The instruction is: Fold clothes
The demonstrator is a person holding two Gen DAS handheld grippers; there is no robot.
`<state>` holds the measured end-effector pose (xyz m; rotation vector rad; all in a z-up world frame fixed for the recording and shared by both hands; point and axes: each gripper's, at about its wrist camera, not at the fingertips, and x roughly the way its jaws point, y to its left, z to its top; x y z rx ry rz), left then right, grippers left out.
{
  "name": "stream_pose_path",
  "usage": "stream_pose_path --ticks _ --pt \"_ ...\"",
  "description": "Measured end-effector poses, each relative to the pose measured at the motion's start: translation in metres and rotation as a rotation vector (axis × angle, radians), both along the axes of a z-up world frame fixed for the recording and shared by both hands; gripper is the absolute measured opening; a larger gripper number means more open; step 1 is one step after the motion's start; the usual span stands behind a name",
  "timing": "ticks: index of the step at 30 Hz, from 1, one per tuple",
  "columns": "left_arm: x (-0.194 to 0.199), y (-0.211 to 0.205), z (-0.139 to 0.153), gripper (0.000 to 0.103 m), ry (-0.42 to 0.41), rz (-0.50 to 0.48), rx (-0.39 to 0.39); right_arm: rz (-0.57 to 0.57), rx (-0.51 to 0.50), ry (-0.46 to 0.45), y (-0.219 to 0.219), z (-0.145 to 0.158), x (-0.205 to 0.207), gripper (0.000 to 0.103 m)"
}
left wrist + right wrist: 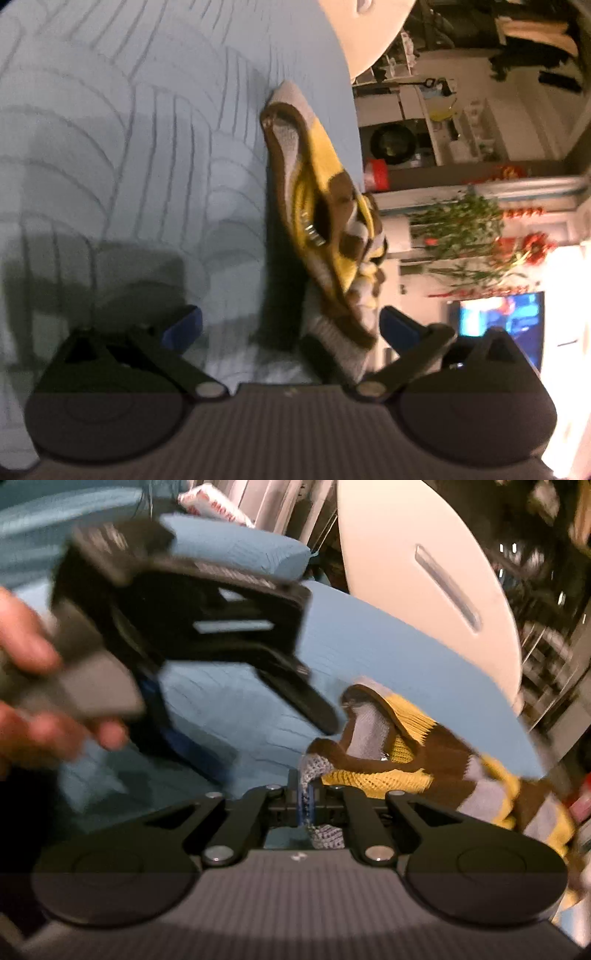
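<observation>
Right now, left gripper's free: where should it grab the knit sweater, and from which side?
Take the brown-trimmed edge facing the left gripper, coming from the bare blue bedspread side. The knit sweater lies bunched at the bed's edge, that rim standing raised and exposed. The right gripper already pinches the grey end.

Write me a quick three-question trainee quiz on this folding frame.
1. True or false: the right gripper is shut on the sweater.
2. Are the left gripper jaws A) wide open or B) shut?
3. What colour is the bed under the sweater?

Key: 1 true; 2 A; 3 light blue.
</observation>
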<state>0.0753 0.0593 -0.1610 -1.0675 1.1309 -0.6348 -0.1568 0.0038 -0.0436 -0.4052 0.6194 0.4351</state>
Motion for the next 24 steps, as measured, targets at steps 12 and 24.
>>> stream_pose_path --ticks 12,24 --pt "-0.012 -0.013 0.005 0.066 -0.13 -0.08 0.075 0.08 -0.001 0.102 0.016 -0.006 -0.025 0.012" --pt "-0.013 -0.018 -0.005 0.009 -0.07 -0.204 0.168 0.189 0.087 0.127 0.005 0.004 -0.061 0.061"
